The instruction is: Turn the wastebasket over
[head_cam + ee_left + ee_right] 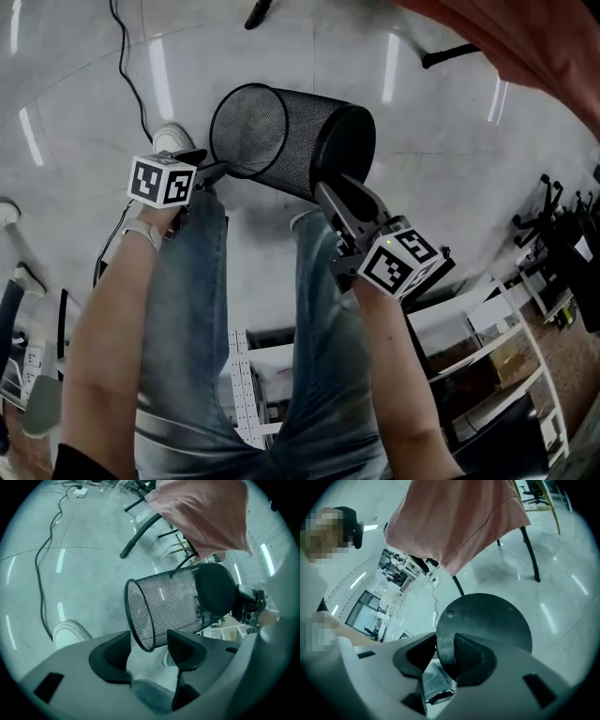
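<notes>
Midpoint of the flip, seemingly. Holding mesh wastebasket (298,141) sideways above the floor (84,84), mouth left, with right gripper (325,190) clamping its base edge and left gripper (216,171) jaws apart around the mouth rim. Next: rolling mouth downward, then lowering.

Office/lab rm, swivel chairs (539,222), white shelving (514,330), floor cable (125,58)
</notes>
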Motion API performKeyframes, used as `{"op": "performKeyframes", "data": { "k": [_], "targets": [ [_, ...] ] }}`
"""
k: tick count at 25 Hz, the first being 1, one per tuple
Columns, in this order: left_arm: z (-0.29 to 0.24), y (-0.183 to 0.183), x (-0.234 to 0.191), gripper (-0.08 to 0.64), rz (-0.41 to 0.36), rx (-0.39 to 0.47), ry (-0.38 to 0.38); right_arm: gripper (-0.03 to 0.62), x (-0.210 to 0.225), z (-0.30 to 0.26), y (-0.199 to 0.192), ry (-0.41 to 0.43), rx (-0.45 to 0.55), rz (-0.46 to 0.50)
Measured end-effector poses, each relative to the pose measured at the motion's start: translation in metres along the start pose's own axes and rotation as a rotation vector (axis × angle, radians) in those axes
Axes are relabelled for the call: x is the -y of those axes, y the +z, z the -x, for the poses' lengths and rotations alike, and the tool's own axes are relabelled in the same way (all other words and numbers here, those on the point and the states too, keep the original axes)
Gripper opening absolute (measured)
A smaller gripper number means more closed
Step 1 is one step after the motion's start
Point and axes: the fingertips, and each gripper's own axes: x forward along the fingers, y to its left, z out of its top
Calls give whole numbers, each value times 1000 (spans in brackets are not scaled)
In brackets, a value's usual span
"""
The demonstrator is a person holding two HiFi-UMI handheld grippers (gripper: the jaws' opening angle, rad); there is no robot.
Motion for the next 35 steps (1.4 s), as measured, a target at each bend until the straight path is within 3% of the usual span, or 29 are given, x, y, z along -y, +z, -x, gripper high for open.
{"op": "performKeyframes", "data": {
  "k": [2, 4, 5, 6, 9, 12, 17, 24, 29, 35],
  "targets": [
    [7, 4, 4, 252, 5, 15, -11, 130, -15, -17, 0, -5, -13, 21],
    [9, 9, 17, 252, -13, 28, -52, 46, -19, -35, -9, -53, -54, 51],
    [8, 10, 22, 250, -37, 18, -62, 38, -16, -43, -15, -85, -76, 62],
    [6, 8, 24, 166, -72, -6, -58, 29, -12, -50, -21, -114, -93, 63],
    [-2, -1, 22, 158, -148, -82, -35, 29, 3, -64, -32, -172, -122, 53],
    [-4, -2, 21, 156, -143, -83, -40, 11, 8, -68, -32, -183, -132, 80],
    [-18, 16, 39, 150, -182, -82, -23, 9, 28, -55, -15, -211, -104, 87],
    [-67, 61, 86, 137, -206, -37, -15, 9, 88, -25, 30, -288, -16, 117],
    [-99, 83, 137, 135, -190, 14, -23, 9, 130, -2, 61, -296, -6, 202],
    [-113, 81, 157, 137, -128, 40, 21, 9, 143, 10, 73, -197, -32, 219]
  ]
}}
